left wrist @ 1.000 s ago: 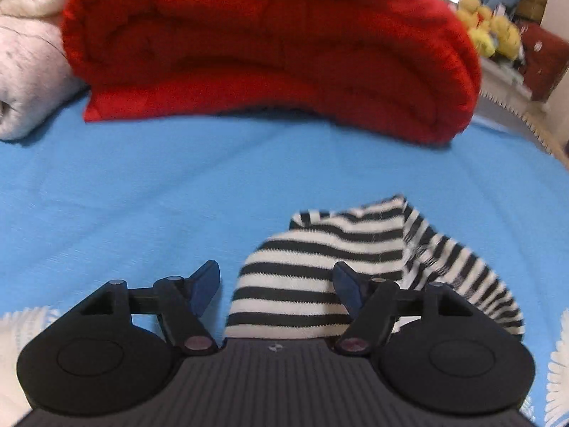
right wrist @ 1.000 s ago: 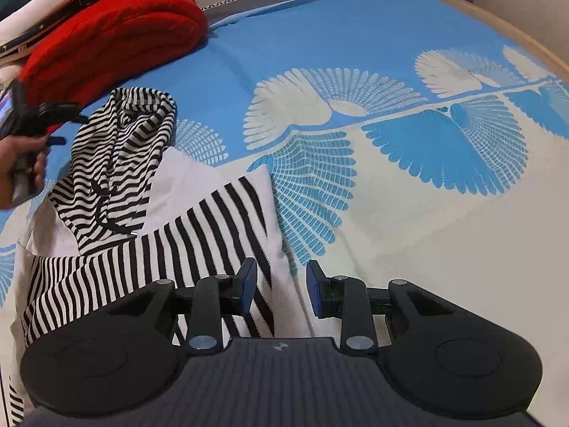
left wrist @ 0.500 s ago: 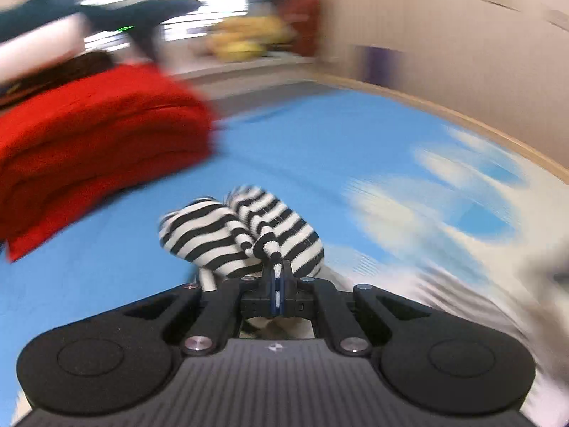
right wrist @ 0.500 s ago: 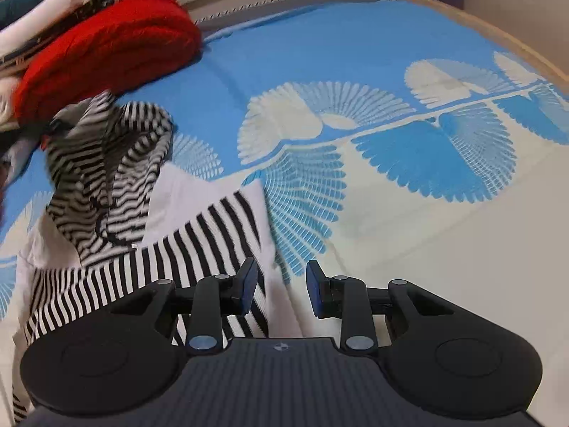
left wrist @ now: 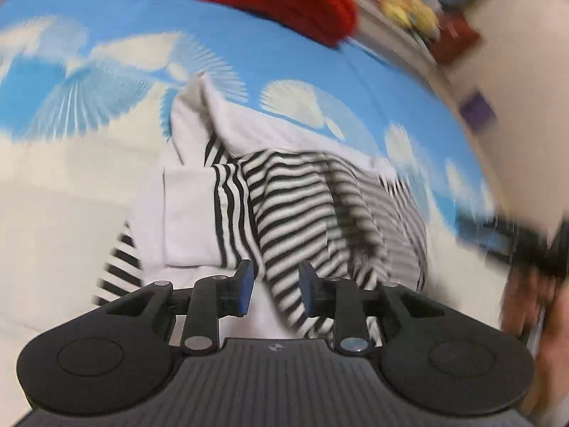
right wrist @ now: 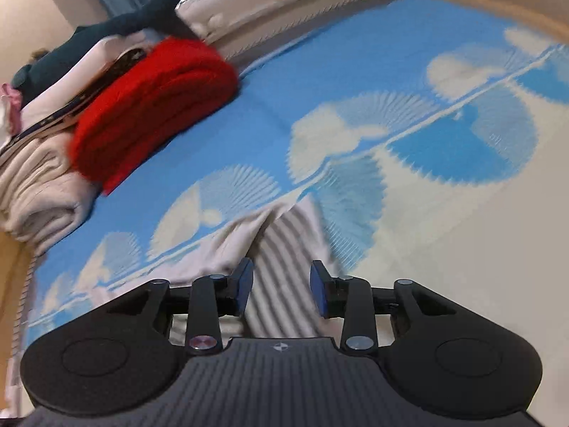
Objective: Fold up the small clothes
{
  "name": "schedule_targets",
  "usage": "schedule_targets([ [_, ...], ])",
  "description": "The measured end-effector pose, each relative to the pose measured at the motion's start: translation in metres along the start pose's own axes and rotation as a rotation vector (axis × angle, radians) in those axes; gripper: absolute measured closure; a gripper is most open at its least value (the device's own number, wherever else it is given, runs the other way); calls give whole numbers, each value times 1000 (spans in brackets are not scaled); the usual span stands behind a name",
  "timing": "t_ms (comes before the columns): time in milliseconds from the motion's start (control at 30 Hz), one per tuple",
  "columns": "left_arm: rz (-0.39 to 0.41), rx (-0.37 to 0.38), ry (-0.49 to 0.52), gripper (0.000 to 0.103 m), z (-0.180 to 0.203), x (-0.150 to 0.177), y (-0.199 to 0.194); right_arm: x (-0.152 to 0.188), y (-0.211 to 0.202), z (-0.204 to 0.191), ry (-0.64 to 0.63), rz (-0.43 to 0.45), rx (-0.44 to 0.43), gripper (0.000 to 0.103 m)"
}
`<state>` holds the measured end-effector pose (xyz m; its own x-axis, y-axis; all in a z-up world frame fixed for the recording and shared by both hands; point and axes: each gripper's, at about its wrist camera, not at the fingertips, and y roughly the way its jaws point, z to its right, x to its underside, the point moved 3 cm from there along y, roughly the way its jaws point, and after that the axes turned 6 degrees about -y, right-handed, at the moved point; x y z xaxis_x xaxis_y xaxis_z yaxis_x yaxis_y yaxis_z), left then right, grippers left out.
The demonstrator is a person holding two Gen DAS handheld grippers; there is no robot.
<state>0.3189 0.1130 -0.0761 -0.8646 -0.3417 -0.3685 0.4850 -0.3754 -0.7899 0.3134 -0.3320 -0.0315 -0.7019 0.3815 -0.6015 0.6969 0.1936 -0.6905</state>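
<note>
Jaws on both your grippers stand parted, nothing pinched. Your left gripper (left wrist: 275,286) hovers low over the one striped garment (left wrist: 291,206), a striped fold passing between the blue pads (left wrist: 245,284) without being clamped. Your right gripper (right wrist: 282,288) sits over the garment's other end, blurred stripes under the gap. The garment lies on the bed (right wrist: 444,231), on the cream band of the blue fan-print cover, a white panel showing beside the black-and-white stripes. Its long axis runs roughly away from the left wrist camera, towards the blue area. Open cover lies to the right in the right wrist view, up to the curved bed edge. One red folded blanket (right wrist: 153,103) sits at the far edge beside one pile of pale folded clothes (right wrist: 39,185), well apart from the garment.
</note>
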Motion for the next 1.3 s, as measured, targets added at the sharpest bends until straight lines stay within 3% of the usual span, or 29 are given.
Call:
schedule_targets([
  [67, -42, -13, -83, 69, -4, -5, 25, 8, 11, -4, 7, -73, -35, 61],
  [167, -107, 20, -143, 49, -3, -8, 53, 25, 29, -10, 52, -179, -91, 61],
  [300, -176, -12, -213, 50, -5, 6, 80, 50, 50, -30, -16, -310, -101, 61],
  [333, -184, -10, -229, 53, -5, 6, 85, 55, 53, -35, -32, -322, -92, 62],
  [367, -187, 3, -237, 70, -3, 6, 89, 58, 56, -39, -47, -327, -85, 66],
  [400, -197, 24, -230, 96, 0, 5, 95, 58, 56, -43, -57, -325, -91, 87],
  [433, -191, 38, -218, 101, 3, 1, 96, 57, 57, -47, -63, -315, -95, 98],
  [500, -70, 51, -197, 101, 10, -17, 78, 47, 52, -49, -34, -245, -114, 99],
  [633, 276, 137, -124, 101, 20, -57, 6, 7, 9, -38, 167, 54, -276, 99],
  [700, 348, 146, -116, 101, 14, -62, -12, -5, -16, -29, 194, 195, -314, 99],
  [767, 283, 141, -152, 101, 0, -57, -7, -4, -24, -19, 233, 234, -324, 99],
  [833, 86, 45, -187, 100, -20, -40, 22, 6, -16, -11, 231, 162, -278, 99],
  [900, -113, -98, -183, 93, -38, -18, 51, 25, 4, -7, 166, -14, -141, 99],
  [933, -163, -134, -195, 90, -44, -11, 59, 38, 18, -3, 139, -132, -72, 98],
  [1000, -123, -104, -219, 82, -43, -13, 54, 60, 37, 6, 145, -300, -8, 90],
  [1033, -88, -81, -210, 76, -38, -18, 48, 63, 38, 8, 158, -306, -5, 84],
  [1100, -14, -46, -195, 48, -31, -22, 39, 57, 30, 2, 142, -259, -8, 78],
  [1167, -2, -45, -182, 46, -25, -23, 43, 46, 21, -3, 124, -192, -26, 68],
  [1233, -12, -74, -186, 52, -23, -20, 54, 43, 23, -5, 135, -181, -42, 63],
  [1300, -39, -87, -181, 103, -24, -17, 62, 45, 32, -7, 147, -202, -40, 64],
])
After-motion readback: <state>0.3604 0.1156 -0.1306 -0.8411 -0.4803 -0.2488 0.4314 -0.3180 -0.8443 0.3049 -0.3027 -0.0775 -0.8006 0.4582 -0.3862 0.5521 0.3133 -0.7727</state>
